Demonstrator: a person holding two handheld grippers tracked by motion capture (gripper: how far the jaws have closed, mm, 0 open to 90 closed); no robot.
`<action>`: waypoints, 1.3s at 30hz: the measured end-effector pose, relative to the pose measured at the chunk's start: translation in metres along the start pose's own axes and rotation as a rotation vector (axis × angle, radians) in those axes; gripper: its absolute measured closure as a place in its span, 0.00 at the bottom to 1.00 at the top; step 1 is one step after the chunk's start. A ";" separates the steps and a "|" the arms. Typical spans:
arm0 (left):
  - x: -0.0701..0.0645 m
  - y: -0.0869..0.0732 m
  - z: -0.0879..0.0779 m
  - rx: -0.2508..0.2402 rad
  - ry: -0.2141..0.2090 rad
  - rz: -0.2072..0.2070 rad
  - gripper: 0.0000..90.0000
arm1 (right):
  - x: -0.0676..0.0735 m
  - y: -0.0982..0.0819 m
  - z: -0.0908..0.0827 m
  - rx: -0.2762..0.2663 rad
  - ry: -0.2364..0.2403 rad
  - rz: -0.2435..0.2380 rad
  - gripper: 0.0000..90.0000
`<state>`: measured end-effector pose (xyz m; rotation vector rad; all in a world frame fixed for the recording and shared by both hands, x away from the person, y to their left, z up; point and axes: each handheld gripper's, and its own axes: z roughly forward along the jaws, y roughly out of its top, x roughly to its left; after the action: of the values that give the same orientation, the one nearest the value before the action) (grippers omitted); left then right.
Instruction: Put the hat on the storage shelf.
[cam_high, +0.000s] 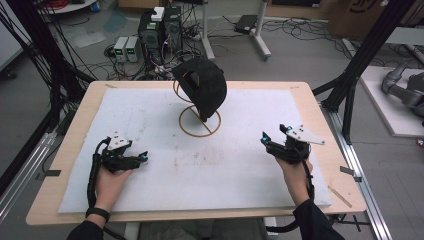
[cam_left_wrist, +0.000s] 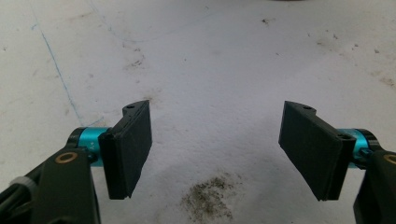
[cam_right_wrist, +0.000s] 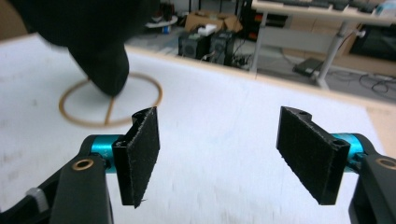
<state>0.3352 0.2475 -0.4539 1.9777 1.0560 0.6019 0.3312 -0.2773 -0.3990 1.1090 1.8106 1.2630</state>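
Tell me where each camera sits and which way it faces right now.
High view: above the person's side, facing forward and down on the table; both forearms and hands show.
Left gripper view: on the left gripper, facing down at the white mat; open fingers.
Right gripper view: on the right gripper, facing the black cap; open fingers.
Shared: cap, high and right views.

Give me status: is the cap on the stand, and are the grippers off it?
Looks done: the black cap hangs on the wooden ring stand at the far middle of the white mat. In hand: nothing. The left gripper is open over bare mat and the right gripper is open with nothing between its pads, both well clear of the cap. Left: likely nothing beyond parking the hands.
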 end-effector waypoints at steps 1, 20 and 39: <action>0.000 0.000 0.000 0.001 0.002 0.001 0.29 | -0.002 -0.007 0.000 0.013 0.004 0.002 0.32; 0.000 0.000 0.000 0.006 -0.010 0.009 0.28 | -0.027 -0.050 0.022 0.220 0.054 0.151 0.30; 0.000 0.001 0.003 0.029 -0.012 0.000 0.28 | -0.020 -0.049 0.028 0.272 0.067 0.081 0.30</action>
<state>0.3381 0.2460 -0.4550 2.0042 1.0625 0.5772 0.3503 -0.2930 -0.4536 1.3123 2.0516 1.1342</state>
